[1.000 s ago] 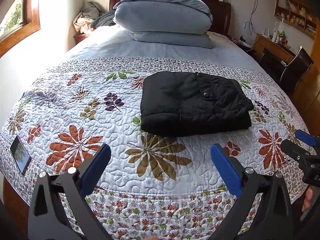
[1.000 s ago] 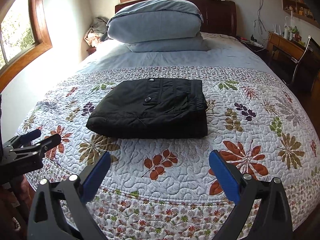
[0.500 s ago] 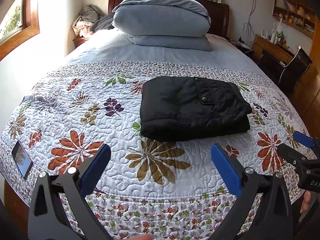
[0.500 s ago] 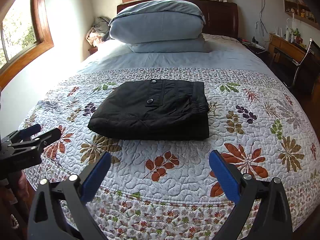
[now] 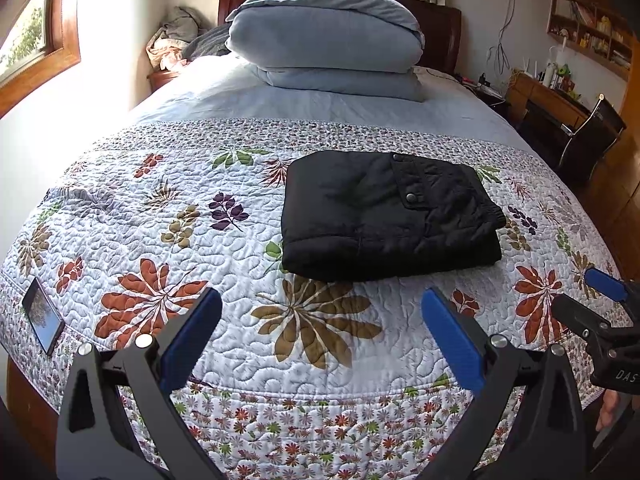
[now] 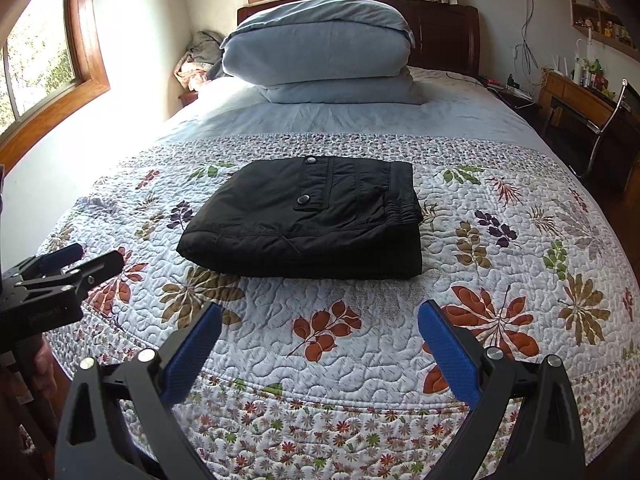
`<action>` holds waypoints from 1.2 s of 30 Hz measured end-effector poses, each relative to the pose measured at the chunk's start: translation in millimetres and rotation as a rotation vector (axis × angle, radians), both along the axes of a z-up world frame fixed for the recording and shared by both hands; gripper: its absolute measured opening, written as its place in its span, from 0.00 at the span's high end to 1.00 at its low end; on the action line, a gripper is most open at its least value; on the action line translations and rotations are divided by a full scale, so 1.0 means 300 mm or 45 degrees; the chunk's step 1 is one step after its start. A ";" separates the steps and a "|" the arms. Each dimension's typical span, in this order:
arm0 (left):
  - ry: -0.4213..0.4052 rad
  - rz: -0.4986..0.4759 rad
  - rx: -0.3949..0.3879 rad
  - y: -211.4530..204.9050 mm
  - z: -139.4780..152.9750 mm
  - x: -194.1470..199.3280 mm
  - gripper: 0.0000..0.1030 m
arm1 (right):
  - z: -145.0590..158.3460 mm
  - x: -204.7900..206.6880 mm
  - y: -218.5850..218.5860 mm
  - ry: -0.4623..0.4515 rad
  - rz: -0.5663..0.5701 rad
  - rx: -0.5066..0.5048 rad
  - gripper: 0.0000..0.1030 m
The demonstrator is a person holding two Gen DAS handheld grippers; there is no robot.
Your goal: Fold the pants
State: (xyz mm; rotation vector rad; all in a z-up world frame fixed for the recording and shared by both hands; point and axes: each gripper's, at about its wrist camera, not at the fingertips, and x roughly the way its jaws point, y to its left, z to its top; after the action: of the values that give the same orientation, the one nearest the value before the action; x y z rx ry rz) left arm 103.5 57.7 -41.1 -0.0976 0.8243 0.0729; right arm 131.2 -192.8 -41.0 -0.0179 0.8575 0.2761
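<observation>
Black padded pants (image 5: pixel 384 216) (image 6: pixel 312 220) lie folded into a thick rectangle on the floral quilt (image 5: pixel 200 264) (image 6: pixel 500 280), a snap-button pocket flap facing up. My left gripper (image 5: pixel 320 312) hovers open over the quilt's near edge, well short of the pants, nothing between its blue pads. My right gripper (image 6: pixel 318 324) is likewise open and empty, back from the pants' near fold. Each gripper shows at the side of the other's view: the right gripper (image 5: pixel 600 300), the left gripper (image 6: pixel 80 260).
A stack of pale blue bedding (image 5: pixel 328 40) sits at the headboard. A phone (image 5: pixel 42 316) lies on the quilt's left front corner. A desk and chair (image 5: pixel 592 132) stand to the right of the bed, and windows (image 6: pixel 48 64) line the left wall.
Both grippers have drawn back and tilted slightly, so the pants sit a little farther and lower in view. The pants have not moved, and both grippers stay open.
</observation>
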 end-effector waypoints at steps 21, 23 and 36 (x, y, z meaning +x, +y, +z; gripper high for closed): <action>0.005 -0.001 0.014 0.000 -0.001 0.012 0.03 | -0.013 0.003 0.000 0.008 0.005 -0.007 0.04; 0.003 -0.003 0.015 -0.001 -0.001 0.011 0.03 | -0.013 0.004 0.000 0.010 0.005 -0.006 0.04; 0.002 -0.009 0.025 0.005 -0.001 0.017 0.03 | -0.018 0.005 0.000 0.012 0.006 -0.007 0.04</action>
State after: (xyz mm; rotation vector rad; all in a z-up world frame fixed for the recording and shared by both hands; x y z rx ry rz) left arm 108.7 59.1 -41.6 -0.0762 0.8249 0.0746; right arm 132.8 -192.7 -46.4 -0.0236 0.8675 0.2782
